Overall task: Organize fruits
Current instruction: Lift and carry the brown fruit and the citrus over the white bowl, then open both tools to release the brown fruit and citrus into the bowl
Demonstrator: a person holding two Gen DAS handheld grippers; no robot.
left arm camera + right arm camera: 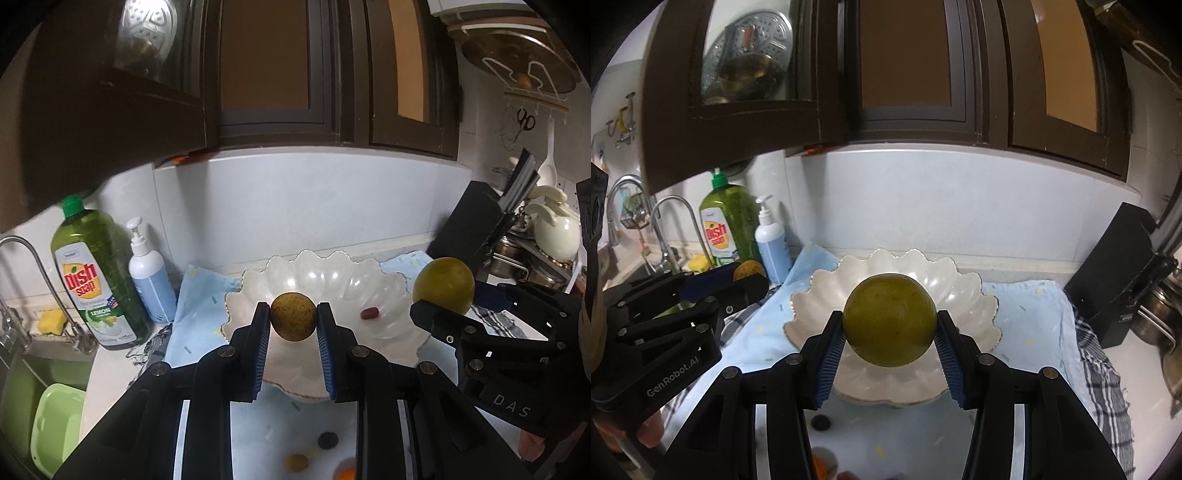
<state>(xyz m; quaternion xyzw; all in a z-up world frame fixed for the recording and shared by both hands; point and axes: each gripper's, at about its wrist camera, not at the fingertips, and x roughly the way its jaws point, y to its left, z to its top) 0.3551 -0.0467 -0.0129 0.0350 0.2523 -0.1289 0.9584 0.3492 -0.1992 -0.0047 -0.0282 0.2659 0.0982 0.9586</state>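
My left gripper [293, 317] is shut on a small speckled yellow-brown fruit [293, 316] and holds it above the near part of a white scalloped bowl [388, 291]. A small dark red fruit [369, 313] lies inside the bowl. My right gripper [890, 325] is shut on a large green round fruit [890, 319] above the same bowl [820, 291]. In the left wrist view the right gripper [439, 295] and its green fruit [443, 280] hang at the bowl's right rim. In the right wrist view the left gripper [746, 275] is at the left.
The bowl stands on a light blue cloth [1027, 317] on the counter. A dish soap bottle [92, 277], a pump bottle [149, 273] and a sink with tap [22, 288] are at the left. A black knife block [1115, 280] is at the right. Small fruits [328, 440] lie on the near cloth.
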